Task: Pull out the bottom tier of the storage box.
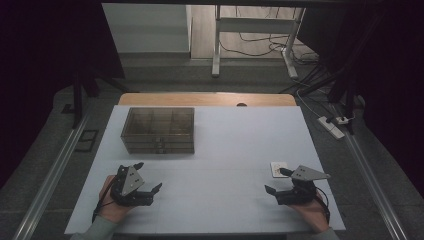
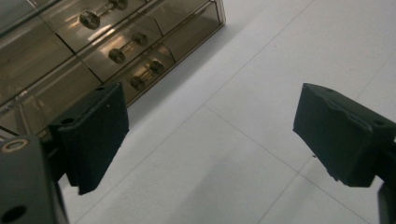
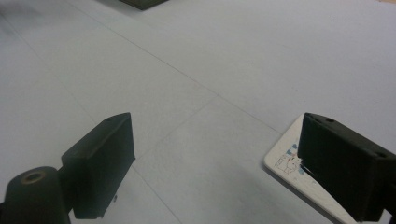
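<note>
A smoky see-through drawer box (image 1: pixel 157 130) stands at the table's back left; in the left gripper view, the drawer box (image 2: pixel 107 42) shows its small round knobs at the top left. My left gripper (image 1: pixel 149 176) rests low at the front left, open and holding nothing, and in its own view the left gripper (image 2: pixel 210 135) has only bare table between its jaws. My right gripper (image 1: pixel 275 180) sits open at the front right. A small white card (image 1: pixel 278 168) lies flat by its far jaw. In the right gripper view, the card (image 3: pixel 289 163) is partly hidden behind the right-hand jaw of the right gripper (image 3: pixel 219 163).
The white table top (image 1: pixel 225 140) has a wooden strip (image 1: pixel 207 99) along its far edge. A power strip (image 1: pixel 332 126) and cables lie on the floor to the right. Metal rails run along both sides of the table.
</note>
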Tool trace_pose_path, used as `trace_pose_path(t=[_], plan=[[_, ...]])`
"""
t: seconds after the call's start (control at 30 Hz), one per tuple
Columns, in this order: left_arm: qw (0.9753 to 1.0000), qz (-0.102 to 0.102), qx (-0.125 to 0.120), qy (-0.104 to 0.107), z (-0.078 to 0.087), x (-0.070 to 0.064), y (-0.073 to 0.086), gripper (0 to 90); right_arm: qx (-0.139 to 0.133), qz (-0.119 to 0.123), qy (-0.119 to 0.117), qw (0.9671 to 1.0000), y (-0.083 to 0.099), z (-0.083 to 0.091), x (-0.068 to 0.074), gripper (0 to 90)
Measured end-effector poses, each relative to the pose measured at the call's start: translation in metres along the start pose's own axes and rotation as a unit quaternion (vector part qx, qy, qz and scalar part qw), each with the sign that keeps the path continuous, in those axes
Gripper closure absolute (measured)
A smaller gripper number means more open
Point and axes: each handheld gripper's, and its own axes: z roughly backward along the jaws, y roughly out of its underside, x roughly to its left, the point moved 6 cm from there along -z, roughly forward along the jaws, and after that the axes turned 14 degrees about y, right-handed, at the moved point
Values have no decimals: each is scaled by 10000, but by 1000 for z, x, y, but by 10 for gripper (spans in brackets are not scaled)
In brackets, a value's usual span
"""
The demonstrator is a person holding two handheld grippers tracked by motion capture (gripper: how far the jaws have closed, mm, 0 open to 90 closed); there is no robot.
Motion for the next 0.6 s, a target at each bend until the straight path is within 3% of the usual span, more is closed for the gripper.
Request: trace_pose_path(t=[0.17, 0.4, 0.6], plan=[[9995, -225, 163, -161, 0, -1, 3, 88, 2, 8, 0, 10000, -1, -1, 0, 111], [9982, -414, 128, -407, 2, 4, 4, 94, 22, 50, -12, 10000, 0, -3, 1, 111], [9952, -756, 144, -610, -1, 6, 4, 112, 38, 65, 10, 10000, 1, -2, 1, 111]])
